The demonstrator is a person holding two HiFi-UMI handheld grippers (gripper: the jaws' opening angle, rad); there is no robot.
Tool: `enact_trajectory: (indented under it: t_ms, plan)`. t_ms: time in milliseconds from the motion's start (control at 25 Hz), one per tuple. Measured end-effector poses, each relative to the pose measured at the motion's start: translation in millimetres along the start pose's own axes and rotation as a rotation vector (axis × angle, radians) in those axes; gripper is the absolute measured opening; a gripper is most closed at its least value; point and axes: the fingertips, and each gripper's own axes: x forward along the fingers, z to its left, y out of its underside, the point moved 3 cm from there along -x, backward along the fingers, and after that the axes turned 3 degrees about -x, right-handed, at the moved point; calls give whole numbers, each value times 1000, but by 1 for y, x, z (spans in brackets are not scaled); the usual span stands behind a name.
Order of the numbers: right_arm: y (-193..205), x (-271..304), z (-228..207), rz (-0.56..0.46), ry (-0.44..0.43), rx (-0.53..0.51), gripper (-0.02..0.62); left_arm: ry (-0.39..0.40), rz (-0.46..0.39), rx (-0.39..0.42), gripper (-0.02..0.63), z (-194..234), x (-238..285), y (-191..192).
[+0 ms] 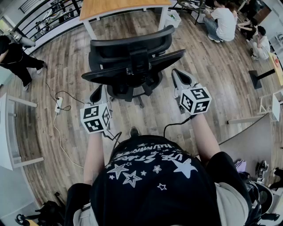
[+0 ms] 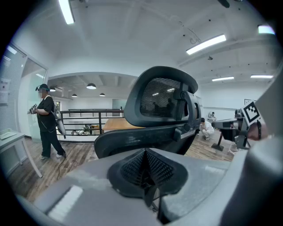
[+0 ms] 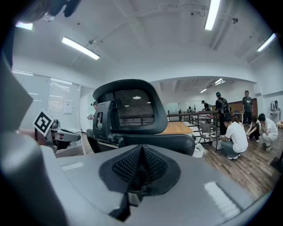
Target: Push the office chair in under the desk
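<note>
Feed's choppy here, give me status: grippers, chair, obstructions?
Left gripper, right gripper shut, empty, just behind chair back. Chair short of desk, not under. Nothing seen between; cable lies off left.

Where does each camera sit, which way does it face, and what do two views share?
Head view: on the person's head, facing steeply down at the office chair and desk; forearms, shirt, left tool and right tool show.
Left gripper view: on the left tool, facing the chair's back; its shut jaws show.
Right gripper view: the same, from the right tool.
Shared: the chair.

Open-plan office — wooden desk (image 1: 119, 6), office chair (image 1: 132, 59), plank floor (image 1: 221, 79), ceiling strip lights (image 3: 79, 47).
</note>
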Motion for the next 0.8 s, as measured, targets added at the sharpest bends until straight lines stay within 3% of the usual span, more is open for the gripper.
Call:
enact_trajectory:
  t_ms: [800]
  plan:
    - [7,2,-2,44,51,-108,2,48,-12,65,2,-3,2,-6]
